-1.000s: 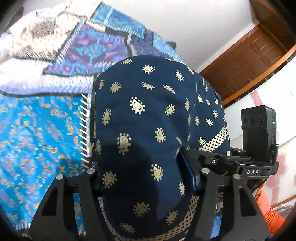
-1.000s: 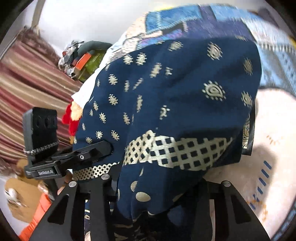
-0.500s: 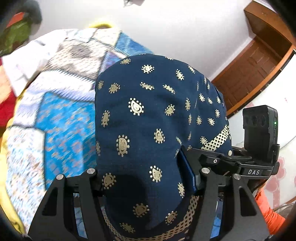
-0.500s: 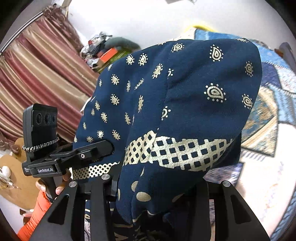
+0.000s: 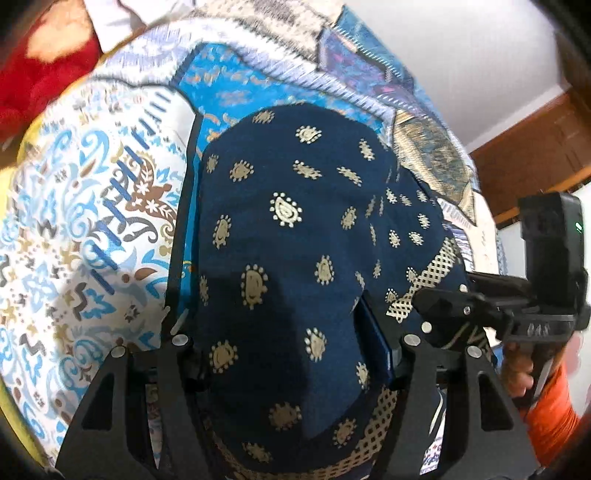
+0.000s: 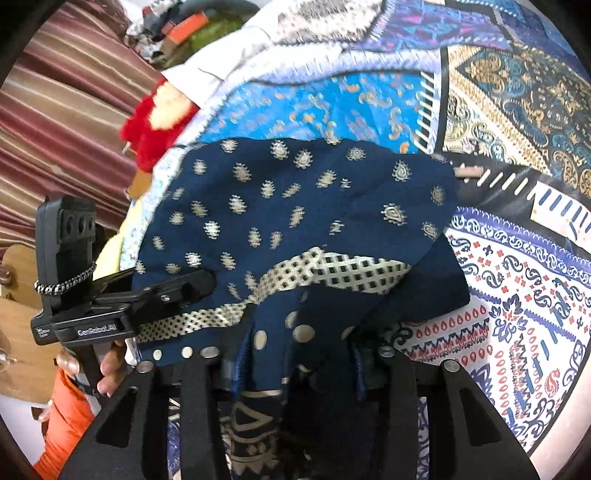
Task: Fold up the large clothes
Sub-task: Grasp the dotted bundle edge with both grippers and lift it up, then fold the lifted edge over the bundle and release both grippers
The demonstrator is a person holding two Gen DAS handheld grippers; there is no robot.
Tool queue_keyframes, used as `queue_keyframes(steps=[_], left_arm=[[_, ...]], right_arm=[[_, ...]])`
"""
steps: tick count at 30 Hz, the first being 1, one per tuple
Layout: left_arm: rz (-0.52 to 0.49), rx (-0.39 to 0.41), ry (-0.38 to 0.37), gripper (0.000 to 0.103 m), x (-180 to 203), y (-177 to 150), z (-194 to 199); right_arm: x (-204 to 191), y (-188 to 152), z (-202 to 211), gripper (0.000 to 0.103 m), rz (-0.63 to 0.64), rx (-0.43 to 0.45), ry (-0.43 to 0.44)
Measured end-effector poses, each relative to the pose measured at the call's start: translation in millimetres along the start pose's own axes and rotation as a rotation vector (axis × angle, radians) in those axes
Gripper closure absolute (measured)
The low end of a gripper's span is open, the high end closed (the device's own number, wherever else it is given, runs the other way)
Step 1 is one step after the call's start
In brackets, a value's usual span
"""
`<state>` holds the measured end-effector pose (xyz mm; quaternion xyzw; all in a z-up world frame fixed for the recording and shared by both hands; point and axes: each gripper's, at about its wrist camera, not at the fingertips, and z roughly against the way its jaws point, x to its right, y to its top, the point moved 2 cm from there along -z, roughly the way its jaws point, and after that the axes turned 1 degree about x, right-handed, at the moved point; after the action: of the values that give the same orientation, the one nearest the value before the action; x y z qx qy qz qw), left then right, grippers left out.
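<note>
A navy garment (image 5: 295,258) with gold paisley dots and a gold checked band drapes over both grippers above a patchwork bedspread. My left gripper (image 5: 291,354) is shut on the garment; the cloth hides its fingertips. My right gripper (image 6: 295,354) is shut on the garment (image 6: 303,206) too, with cloth bunched between its fingers. The far edge of the garment lies on the bedspread in the right wrist view. The right gripper shows at the right of the left wrist view (image 5: 491,314). The left gripper shows at the left of the right wrist view (image 6: 155,299).
The patchwork bedspread (image 6: 517,258) in blue, white and gold fills the space ahead, also in the left wrist view (image 5: 92,221). A red plush item (image 6: 155,125) and a clothes pile (image 6: 192,29) lie at the far left. A striped curtain (image 6: 66,110) hangs left. A wooden door (image 5: 535,140) is at the right.
Both grippers have swung down from facing the wall toward the bed. The garment, held high before, now has its far edge lying on the bedspread. Both grips are unchanged.
</note>
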<state>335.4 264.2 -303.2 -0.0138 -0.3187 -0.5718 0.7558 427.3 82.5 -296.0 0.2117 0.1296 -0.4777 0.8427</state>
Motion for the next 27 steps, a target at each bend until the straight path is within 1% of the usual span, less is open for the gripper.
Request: queue_keyframes(steps=[1, 2, 4, 5, 7, 9, 10, 11, 12, 13, 14, 15, 17, 18, 20, 21, 23, 24, 25, 26, 27], left_arm=[[-0.015, 0.011, 0.024, 0.037, 1.1, -2.8, 6.3], [-0.052, 0.026, 0.062, 0.037, 6.3, -4.9, 14.0], [-0.105, 0.047, 0.123, 0.037, 17.1, -9.6, 30.8], [-0.128, 0.068, 0.152, 0.037, 21.7, -13.2, 40.4], [-0.194, 0.115, 0.174, 0.037, 33.0, -18.9, 58.5], [-0.254, 0.158, 0.172, 0.033, 44.5, -28.4, 74.4], [-0.27, 0.17, 0.17, 0.027, 49.1, -30.1, 75.6], [-0.287, 0.18, 0.171, 0.018, 52.7, -35.2, 78.2], [-0.303, 0.185, 0.182, 0.014, 55.2, -39.3, 76.8], [-0.314, 0.185, 0.193, 0.01, 56.8, -44.1, 75.3], [-0.33, 0.178, 0.213, 0.01, 56.3, -50.2, 70.8], [-0.339, 0.155, 0.242, 0.01, 53.5, -55.7, 63.0], [-0.33, 0.098, 0.3, 0.009, 48.5, -63.0, 44.1], [-0.321, 0.084, 0.31, 0.009, 44.2, -65.5, 37.5], [-0.271, 0.07, 0.306, 0.004, 30.0, -71.2, 32.1], [-0.243, 0.069, 0.298, 0.003, 23.1, -72.7, 32.5], [-0.218, 0.07, 0.285, 0.003, 14.3, -74.4, 34.7], [-0.21, 0.068, 0.289, 0.003, 11.1, -75.7, 36.0], [-0.212, 0.067, 0.315, 0.004, 9.9, -77.7, 36.9], [-0.227, 0.07, 0.345, 0.003, 9.9, -81.4, 39.7], [-0.237, 0.073, 0.352, 0.003, 9.4, -83.7, 42.7]], right_arm=[[-1.5, 1.8, 2.5, 0.063, 0.001, -0.002, 0.008], [-5.1, 4.7, 6.5, 0.062, 0.011, -0.005, 0.0], [-9.7, 7.9, 15.3, 0.06, 0.048, 0.002, -0.05], [-14.1, 13.3, 27.4, 0.06, 0.076, 0.018, -0.081], [-18.7, 2.2, 48.7, 0.059, 0.151, 0.067, -0.137], [-26.5, -11.7, 63.7, 0.05, 0.21, 0.117, -0.171], [-31.5, -18.6, 72.0, 0.038, 0.24, 0.149, -0.173], [-36.8, -25.1, 77.3, 0.023, 0.264, 0.175, -0.164], [-45.7, -30.0, 82.8, 0.017, 0.29, 0.205, -0.151], [-55.0, -35.6, 86.8, 0.007, 0.317, 0.232, -0.139], [-63.6, -39.9, 88.1, 0.004, 0.342, 0.248, -0.135], [-73.6, -41.9, 84.4, 0.004, 0.377, 0.254, -0.145], [-82.8, -44.1, 71.9, 0.004, 0.414, 0.224, -0.191], [-81.4, -44.5, 58.7, 0.004, 0.421, 0.18, -0.225], [-69.2, -45.9, 37.0, 0.004, 0.406, 0.098, -0.256], [-56.1, -48.1, 22.9, 0.004, 0.387, 0.027, -0.281], [-36.2, -54.2, 9.7, 0.005, 0.373, -0.048, -0.326], [-23.9, -58.9, 7.9, 0.005, 0.37, -0.068, -0.361], [-13.2, -62.4, 10.0, 0.005, 0.356, -0.084, -0.366], [-7.3, -63.8, 16.1, 0.005, 0.34, -0.08, -0.346], [-1.7, -64.8, 24.2, 0.005, 0.32, -0.074, -0.334]])
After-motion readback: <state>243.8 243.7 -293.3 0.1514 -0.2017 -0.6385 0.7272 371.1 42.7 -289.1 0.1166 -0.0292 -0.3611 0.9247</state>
